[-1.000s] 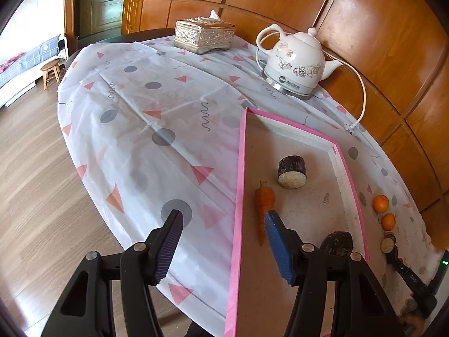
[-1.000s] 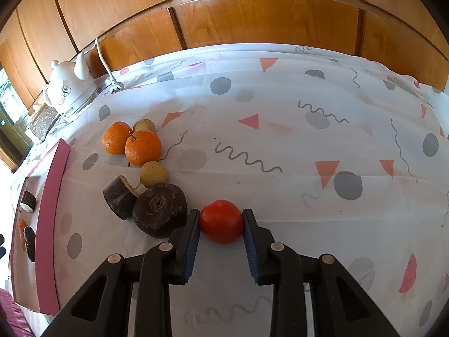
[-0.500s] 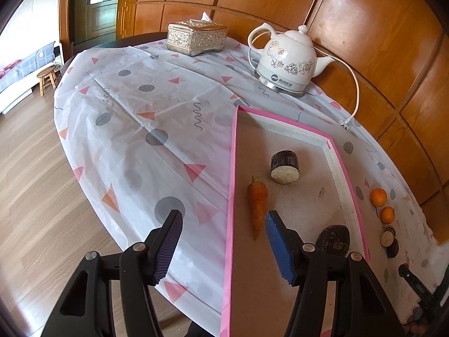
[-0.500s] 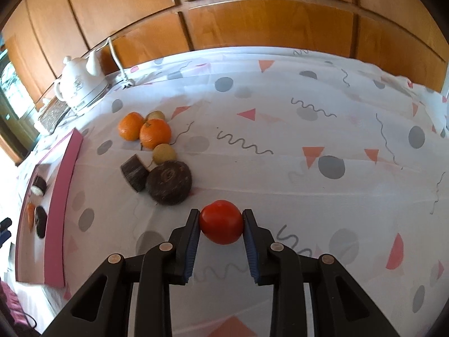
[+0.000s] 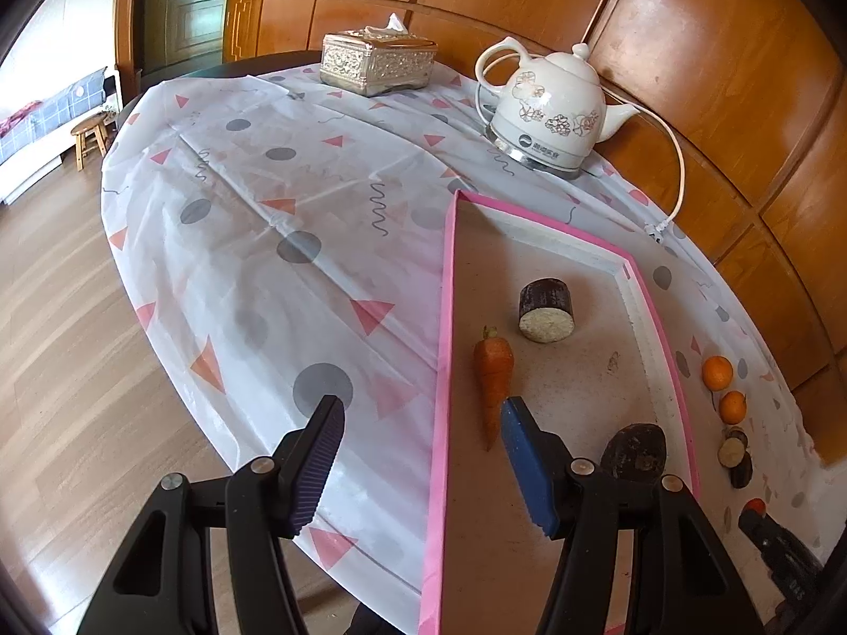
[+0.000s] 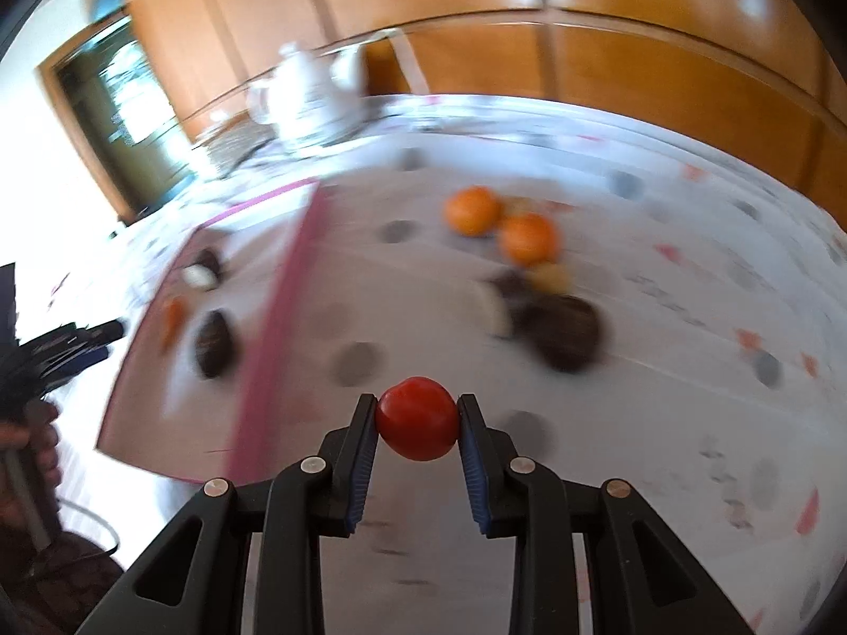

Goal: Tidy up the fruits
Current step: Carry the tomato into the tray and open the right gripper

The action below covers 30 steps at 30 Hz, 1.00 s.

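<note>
Pink tape edges the shallow rectangular tray (image 5: pixel 443 317), whose left rim lies close to the table's front edge, while the white plastic tablecloth with grey dots and pink triangles (image 5: pixel 254 243) stretches bare and wide to the left of it. Three things lie in the tray: one orange carrot (image 5: pixel 493 370), one dark cut cylinder with a pale face (image 5: pixel 546 302) and one dark rounded lump (image 5: pixel 635 450), with open floor between them. The left gripper (image 5: pixel 418 450) hangs over the tray's left rim, its jaws moderately apart and holding nothing. The right gripper (image 6: pixel 418 442) is clamped narrowly on the round red tomato (image 6: pixel 418 418), which is lifted clear above the cloth, to the right of the tray. Beyond it, in a blurred view, sit two oranges (image 6: pixel 472 210) touching each other, and just nearer a small cluster of dark and pale pieces (image 6: pixel 561 325) too smeared to count. A white ceramic kettle (image 5: pixel 550 116) and a silver tissue box (image 5: pixel 378 61) stand at the far edge.
</note>
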Available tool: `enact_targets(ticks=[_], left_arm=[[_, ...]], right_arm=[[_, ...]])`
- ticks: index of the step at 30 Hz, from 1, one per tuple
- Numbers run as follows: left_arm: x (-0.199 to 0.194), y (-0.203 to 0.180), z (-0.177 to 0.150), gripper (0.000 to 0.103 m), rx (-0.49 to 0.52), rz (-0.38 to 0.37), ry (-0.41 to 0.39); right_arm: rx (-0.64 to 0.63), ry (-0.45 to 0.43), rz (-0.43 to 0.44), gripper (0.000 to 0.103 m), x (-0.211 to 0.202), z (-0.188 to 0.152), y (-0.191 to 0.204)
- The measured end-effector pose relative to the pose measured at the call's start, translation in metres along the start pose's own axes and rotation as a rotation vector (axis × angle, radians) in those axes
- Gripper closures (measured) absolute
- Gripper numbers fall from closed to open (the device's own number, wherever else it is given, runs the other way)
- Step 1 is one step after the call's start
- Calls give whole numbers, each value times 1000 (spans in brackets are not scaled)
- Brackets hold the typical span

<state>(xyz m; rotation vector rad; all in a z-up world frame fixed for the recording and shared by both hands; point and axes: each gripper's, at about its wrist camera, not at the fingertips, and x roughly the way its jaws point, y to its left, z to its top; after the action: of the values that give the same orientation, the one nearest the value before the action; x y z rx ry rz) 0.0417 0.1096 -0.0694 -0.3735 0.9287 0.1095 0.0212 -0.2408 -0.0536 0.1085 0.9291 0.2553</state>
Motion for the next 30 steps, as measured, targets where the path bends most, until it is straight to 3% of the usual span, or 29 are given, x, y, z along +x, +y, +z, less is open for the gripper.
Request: enact_targets(ticks=[7,12,20,26,30], left_arm=[[2,8,1,41,-27,7,0],[3,10,1,41,-32,12,5],[5,10,0,41,-28,15,10],[4,9,-1,41,-23,17,5],[3,8,-1,41,-21,20,3]], right_arm=[[-173,45,124,73,17,9,68],[-281,82,142,73,34,7,104],[-334,155,111,73,64,1,121],[-351,148,91,72,65,0,127],[-342,128,86,66,60,0,126]])
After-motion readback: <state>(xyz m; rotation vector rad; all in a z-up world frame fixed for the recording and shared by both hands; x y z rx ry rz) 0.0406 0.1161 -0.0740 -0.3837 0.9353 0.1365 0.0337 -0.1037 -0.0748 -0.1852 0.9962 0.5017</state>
